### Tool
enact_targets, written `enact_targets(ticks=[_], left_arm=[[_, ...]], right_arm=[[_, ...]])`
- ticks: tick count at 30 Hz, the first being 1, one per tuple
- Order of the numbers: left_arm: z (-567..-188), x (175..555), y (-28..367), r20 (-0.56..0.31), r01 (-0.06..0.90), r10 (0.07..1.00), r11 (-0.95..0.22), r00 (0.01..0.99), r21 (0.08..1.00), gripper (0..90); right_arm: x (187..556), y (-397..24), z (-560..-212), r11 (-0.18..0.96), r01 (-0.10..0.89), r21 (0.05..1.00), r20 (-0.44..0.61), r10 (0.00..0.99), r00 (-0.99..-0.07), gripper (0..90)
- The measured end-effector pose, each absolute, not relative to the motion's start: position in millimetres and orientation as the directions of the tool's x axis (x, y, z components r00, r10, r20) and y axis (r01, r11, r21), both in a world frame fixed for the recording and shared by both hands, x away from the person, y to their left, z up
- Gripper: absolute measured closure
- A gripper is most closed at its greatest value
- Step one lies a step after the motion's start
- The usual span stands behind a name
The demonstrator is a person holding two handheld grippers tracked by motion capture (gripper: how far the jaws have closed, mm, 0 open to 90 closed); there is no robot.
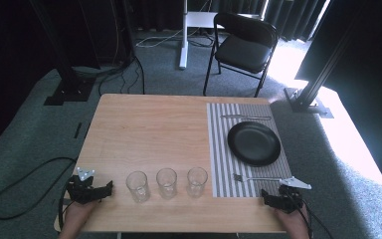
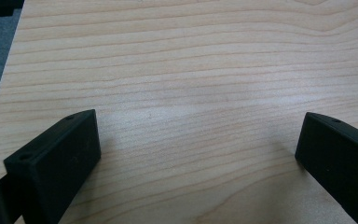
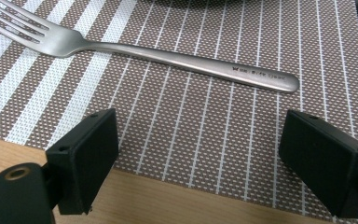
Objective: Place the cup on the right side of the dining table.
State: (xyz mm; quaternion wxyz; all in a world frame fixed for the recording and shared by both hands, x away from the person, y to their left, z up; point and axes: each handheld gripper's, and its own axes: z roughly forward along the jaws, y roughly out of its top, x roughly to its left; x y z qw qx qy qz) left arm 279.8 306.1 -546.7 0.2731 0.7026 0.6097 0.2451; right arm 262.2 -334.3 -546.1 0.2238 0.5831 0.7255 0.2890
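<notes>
Three empty clear glasses stand in a row near the table's front edge: left glass [image 1: 137, 186], middle glass [image 1: 166, 182], right glass [image 1: 197, 181]. A black plate [image 1: 254, 143] rests on a striped placemat [image 1: 224, 149]. A metal fork [image 1: 256, 178] [image 3: 168, 53] lies on the mat in front of the plate; a knife [image 1: 246, 117] lies behind it. My left gripper [image 1: 99, 191] [image 2: 198, 154] rests open on bare wood, left of the glasses. My right gripper [image 1: 268, 198] [image 3: 198, 154] stands open at the mat's front edge, just short of the fork's handle, nothing between its jaws.
The wooden table [image 1: 149, 129] has bare room across its left and middle. A black folding chair [image 1: 243, 45] stands on the carpet beyond the far edge. Cables [image 1: 25, 184] trail on the floor at the left, and black frame posts [image 1: 64, 74] stand at both sides.
</notes>
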Motion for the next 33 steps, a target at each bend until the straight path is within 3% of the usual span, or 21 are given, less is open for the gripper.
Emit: enact_targets(ticks=[33], left_arm=[[-546.6, 279.8, 306.3, 0.012, 0.723, 0.990, -0.109, 0.138, 0.682, 0.2]], right_arm=[[256.9, -326.7, -542.0, 0.195, 0.724, 0.662, 0.029, 0.958, -0.285, 12.9]])
